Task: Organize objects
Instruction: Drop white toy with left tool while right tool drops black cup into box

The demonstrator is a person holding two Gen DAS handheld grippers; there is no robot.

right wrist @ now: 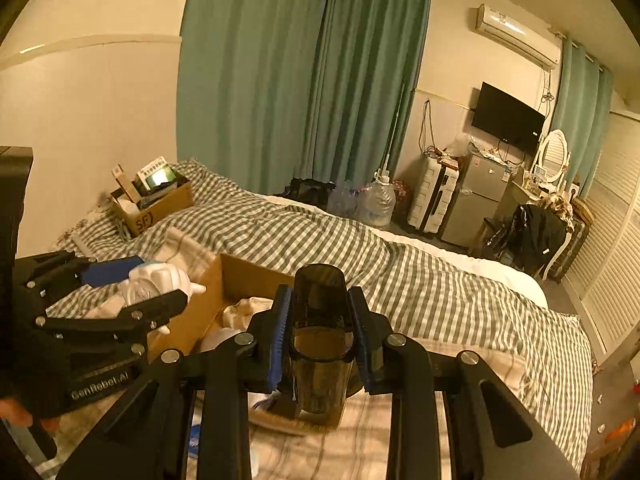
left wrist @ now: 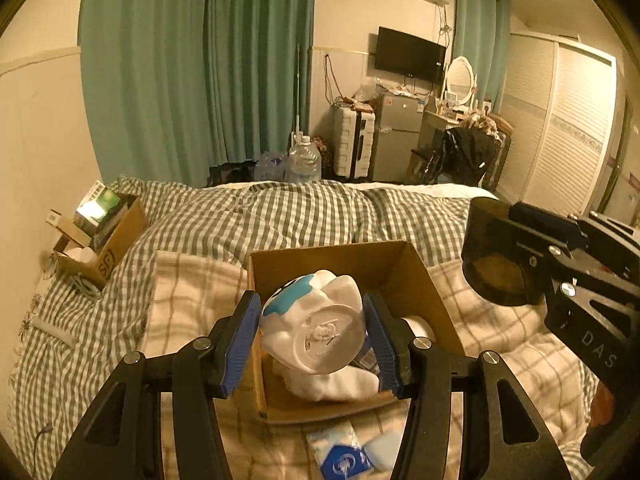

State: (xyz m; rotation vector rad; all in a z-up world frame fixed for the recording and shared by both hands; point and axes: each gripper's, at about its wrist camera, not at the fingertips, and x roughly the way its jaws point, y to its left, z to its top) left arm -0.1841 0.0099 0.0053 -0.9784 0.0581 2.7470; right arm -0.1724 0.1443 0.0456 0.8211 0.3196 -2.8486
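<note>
White plastic figurine point(left wrist: 316, 320) is clamped between the left gripper point(left wrist: 310, 342) jaws above the open cardboard box point(left wrist: 424, 280); a dark translucent tumbler point(right wrist: 320, 340) is pinched by the right gripper point(right wrist: 320, 340) beside it.

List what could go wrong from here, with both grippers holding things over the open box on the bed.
1. The left gripper pinches the rounded white and blue figurine by its sides; it might slip and drop into the cardboard box.
2. The right gripper holds the dark tumbler close beside the left one, so the two could bump over the box.
3. The box sits on soft bedding, so pushing items in may tip it.
</note>
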